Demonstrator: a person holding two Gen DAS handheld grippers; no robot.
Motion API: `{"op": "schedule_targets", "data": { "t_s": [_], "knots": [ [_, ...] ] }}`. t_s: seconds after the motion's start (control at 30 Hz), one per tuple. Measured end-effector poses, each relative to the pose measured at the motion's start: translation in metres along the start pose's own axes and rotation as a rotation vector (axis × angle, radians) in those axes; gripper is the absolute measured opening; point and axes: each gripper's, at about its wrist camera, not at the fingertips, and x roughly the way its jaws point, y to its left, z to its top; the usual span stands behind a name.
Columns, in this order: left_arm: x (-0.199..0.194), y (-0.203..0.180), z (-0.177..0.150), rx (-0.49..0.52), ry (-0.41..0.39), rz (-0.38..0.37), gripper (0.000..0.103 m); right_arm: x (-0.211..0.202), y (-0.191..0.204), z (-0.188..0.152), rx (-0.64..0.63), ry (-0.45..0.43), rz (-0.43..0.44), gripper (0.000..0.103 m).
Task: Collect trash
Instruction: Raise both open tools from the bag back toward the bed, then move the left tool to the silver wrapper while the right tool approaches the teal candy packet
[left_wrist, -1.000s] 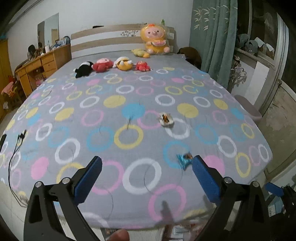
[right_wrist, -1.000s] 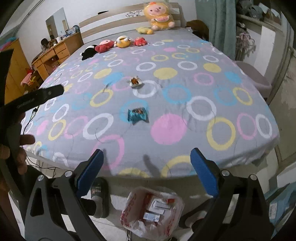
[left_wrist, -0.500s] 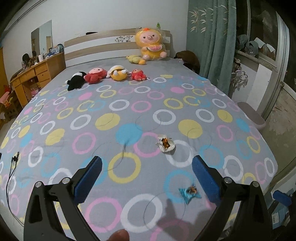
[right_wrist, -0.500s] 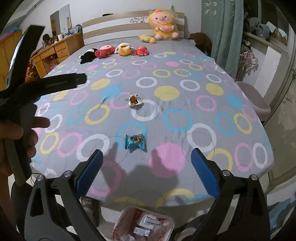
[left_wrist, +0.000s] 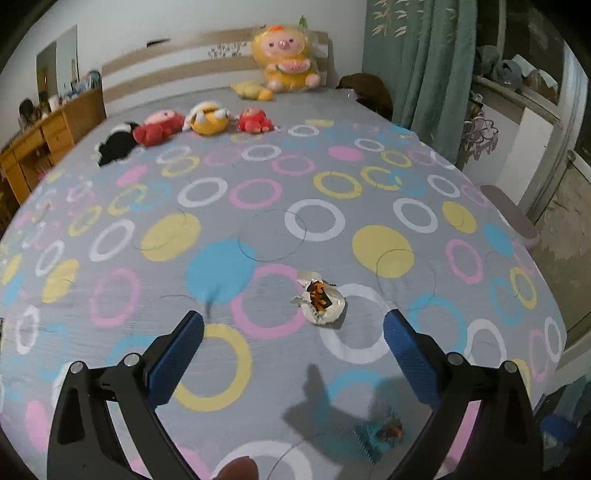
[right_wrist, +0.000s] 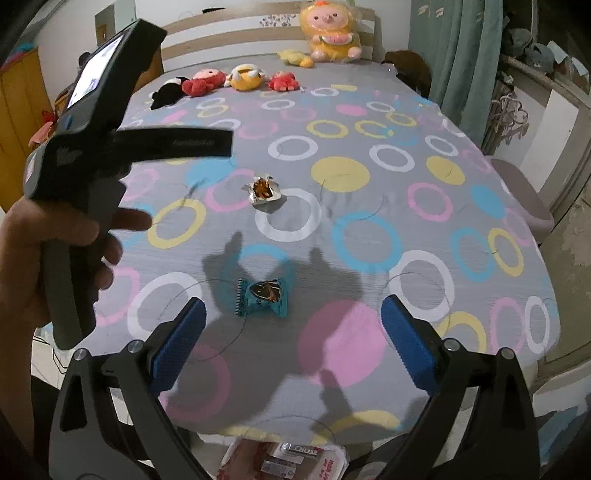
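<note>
Trash lay in two pieces on the grey bedspread printed with coloured rings (right_wrist: 424, 206): a crumpled silver foil wrapper with orange inside (left_wrist: 320, 301), out toward the middle of the bed, and a teal plastic snack packet with crimped ends (right_wrist: 263, 295), nearer the foot edge. The left tongs (left_wrist: 293, 334) hung over the bed with their blue pads wide apart and nothing between them, the foil wrapper lying just beyond the gap and a little right of centre. The right tongs (right_wrist: 293, 334) were likewise spread and empty, with the teal packet just ahead of the opening and left of centre. On the floor below the near edge sat a thin clear plastic bag holding red and white packaging (right_wrist: 288, 459), probably where the trash belonged.

Several risks seemed likely. Both wrappers looked light and flat against soft cloth, so pads closing low might have pinched up the bedspread with them, or slid over the foil and pushed it farther away. The teal packet sat off the right tongs' centre line; closing without shifting left might have caught only a crimped end, and it could have slipped out on the way to the bag. With both tools reaching over the same near part of the bed, they might also have knocked together.
</note>
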Motion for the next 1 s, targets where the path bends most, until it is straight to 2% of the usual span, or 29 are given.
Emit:
{"op": "schedule_targets", "data": {
  "t_s": [0.17,0.33,0.6,1.0],
  "knots": [
    [0.029,0.006,0.008,-0.053,0.033,-0.03,0.095,0.022,-0.003,0.002,0.02,0.025,0.0,0.093],
    [0.053,0.001,0.008,-0.021,0.067,-0.016,0.095,0.035,0.001,0.006,0.015,0.042,0.003,0.093],
    [0.084,0.002,0.002,-0.024,0.107,0.019,0.095,0.054,0.004,0.009,-0.005,0.07,0.016,0.093],
    [0.127,-0.005,0.003,0.024,0.156,0.053,0.095,0.092,0.006,-0.003,0.004,0.149,0.032,0.093]
  ]
}}
